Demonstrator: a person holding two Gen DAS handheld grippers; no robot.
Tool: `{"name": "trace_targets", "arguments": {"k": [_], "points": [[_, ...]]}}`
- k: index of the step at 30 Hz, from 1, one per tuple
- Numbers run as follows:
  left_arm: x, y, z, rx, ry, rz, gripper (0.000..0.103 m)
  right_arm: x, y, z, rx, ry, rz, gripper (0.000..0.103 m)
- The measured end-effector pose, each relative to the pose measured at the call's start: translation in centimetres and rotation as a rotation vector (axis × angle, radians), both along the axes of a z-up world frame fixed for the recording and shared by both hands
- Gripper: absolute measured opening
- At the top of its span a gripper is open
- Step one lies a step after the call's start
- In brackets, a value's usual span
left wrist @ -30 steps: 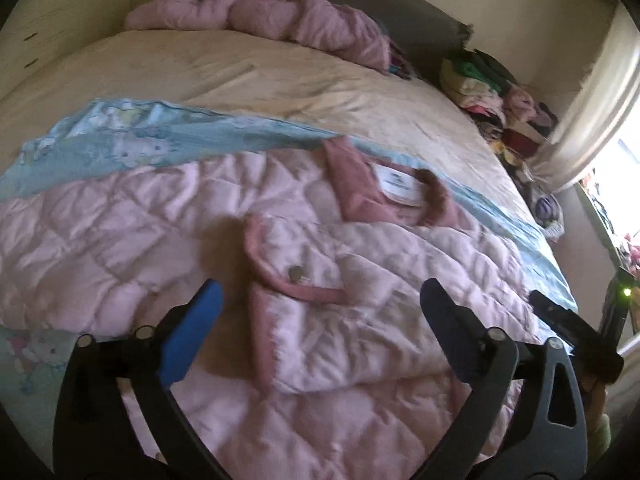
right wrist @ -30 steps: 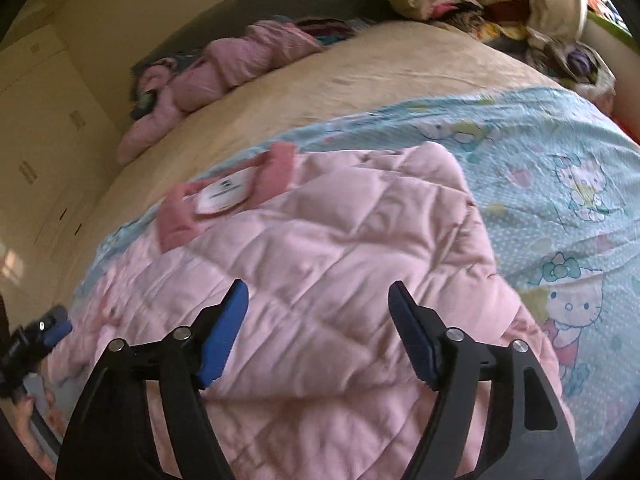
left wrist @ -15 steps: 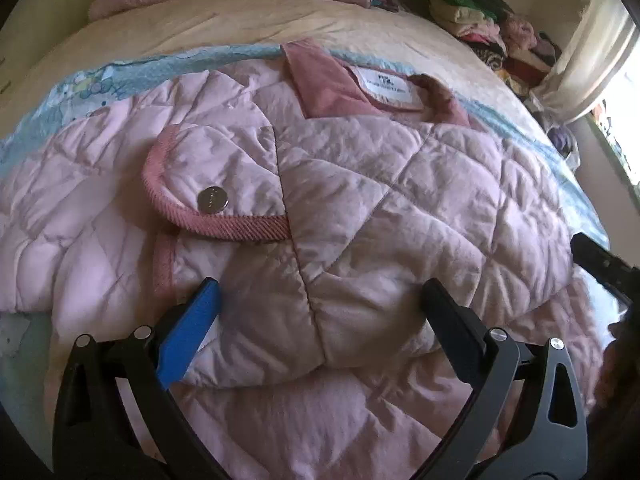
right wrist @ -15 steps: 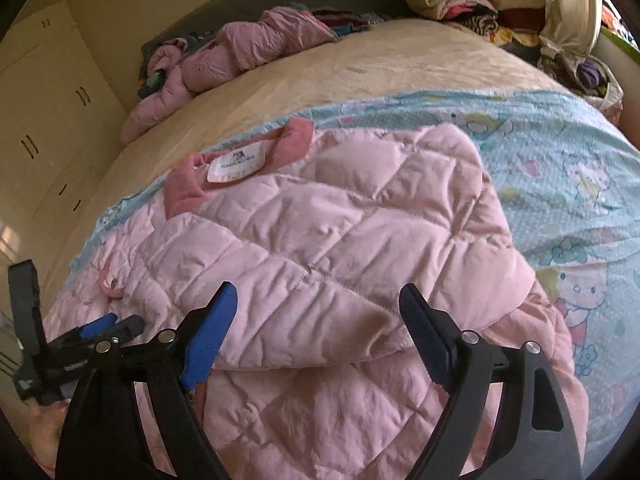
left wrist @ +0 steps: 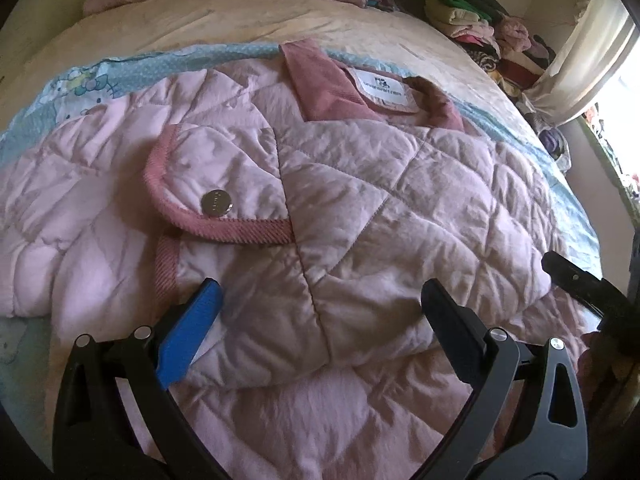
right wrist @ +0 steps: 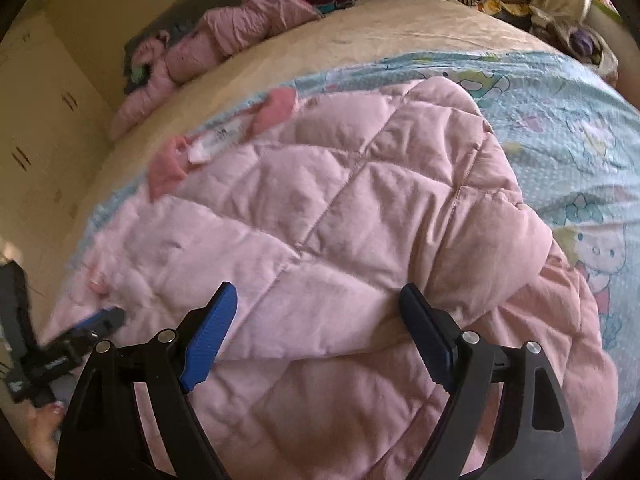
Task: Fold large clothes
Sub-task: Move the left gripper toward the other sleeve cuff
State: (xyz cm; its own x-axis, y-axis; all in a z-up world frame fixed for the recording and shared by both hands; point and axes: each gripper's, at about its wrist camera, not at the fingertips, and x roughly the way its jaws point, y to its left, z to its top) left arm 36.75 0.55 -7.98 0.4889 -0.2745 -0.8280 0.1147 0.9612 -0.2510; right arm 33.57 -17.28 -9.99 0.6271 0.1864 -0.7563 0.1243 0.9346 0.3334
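- Both grippers sit closer to the pink quilted jacket point(left wrist: 360, 208) than a second ago.
- Left gripper point(left wrist: 320, 312) and right gripper point(right wrist: 318, 312): fingers spread, empty.
- Jacket lies on the bed point(left wrist: 240, 20), collar at 12 o'clock.
- Risk: puffy folded sleeve point(right wrist: 400, 208) springs open if gripped shallowly.

Jacket point(left wrist: 360, 208) on bed point(left wrist: 224, 20)

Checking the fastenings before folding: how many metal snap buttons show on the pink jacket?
1. A round metal snap sits on the trimmed flap of the pink quilted jacket, left of centre. Others may be hidden under the folds.
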Motion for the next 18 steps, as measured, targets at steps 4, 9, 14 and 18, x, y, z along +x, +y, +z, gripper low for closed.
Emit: {"name": "trace_targets", "arguments": {"k": [4,9,14,18], "points": [[-0.3,0.6,1.1,-0.014,-0.007,0.028,0.093,-0.8,0.0,1.2,0.022,-0.019,0.005,0.083],[-0.9,1.2,2.3,0.012,-0.028,0.062,0.093,-1.5,1.1,2.5,0.040,-0.041,0.039,0.083],[-1.4,2.9,3.1,-0.014,-0.031,0.101,0.093,-1.9,3.1,3.9,0.037,-0.062,0.081,0.083],[-1.7,4.7,4.0,-0.033,-0.045,0.160,0.093,-2.0,5.0,5.3,0.037,-0.088,0.112,0.084]]}}
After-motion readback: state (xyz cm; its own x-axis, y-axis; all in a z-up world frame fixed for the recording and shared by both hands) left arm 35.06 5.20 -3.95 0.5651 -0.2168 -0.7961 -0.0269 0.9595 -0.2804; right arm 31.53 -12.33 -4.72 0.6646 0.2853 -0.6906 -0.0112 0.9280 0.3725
